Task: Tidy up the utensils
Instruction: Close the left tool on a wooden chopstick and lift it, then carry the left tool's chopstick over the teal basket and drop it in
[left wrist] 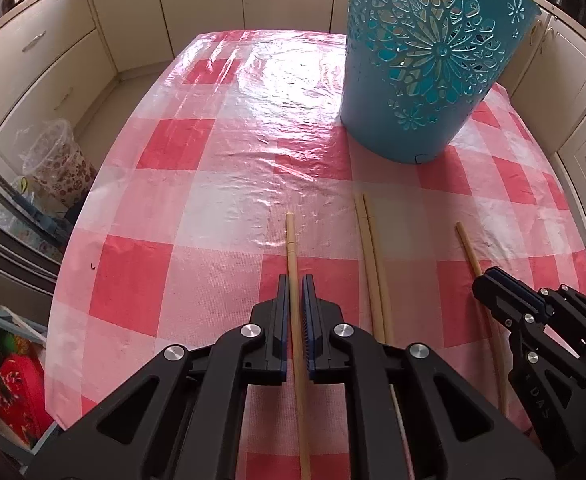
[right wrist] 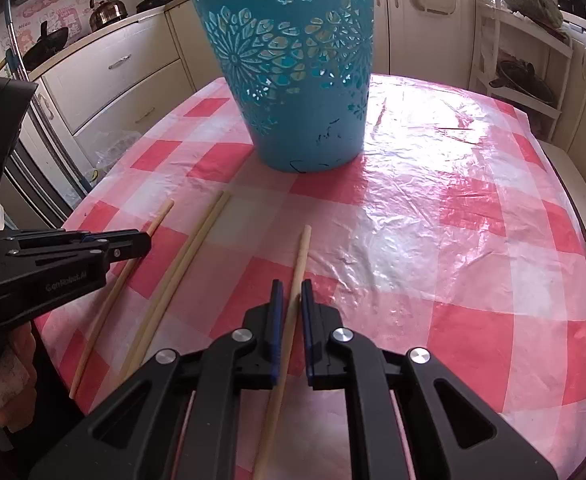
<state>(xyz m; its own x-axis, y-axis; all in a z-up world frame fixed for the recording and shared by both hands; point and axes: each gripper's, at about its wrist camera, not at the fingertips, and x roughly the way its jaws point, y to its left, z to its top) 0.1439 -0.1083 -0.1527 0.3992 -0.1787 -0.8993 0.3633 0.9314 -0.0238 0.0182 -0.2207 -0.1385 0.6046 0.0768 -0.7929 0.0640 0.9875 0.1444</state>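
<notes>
Four pale wooden chopsticks lie roughly parallel on a red-and-white checked tablecloth, just in front of an upright teal basket with flower-shaped cutouts. The left gripper straddles the leftmost chopstick with its jaws narrowly parted, and the right gripper straddles the rightmost chopstick the same way; neither looks clamped yet. The sticks seem light, stiff and smooth, so gripping near mid-length should limit pivoting or slipping.

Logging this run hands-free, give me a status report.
Left gripper and right gripper each straddle a chopstick, jaws not closed. Pair of chopsticks lies between. Blue basket upright ahead, path unobstructed.
</notes>
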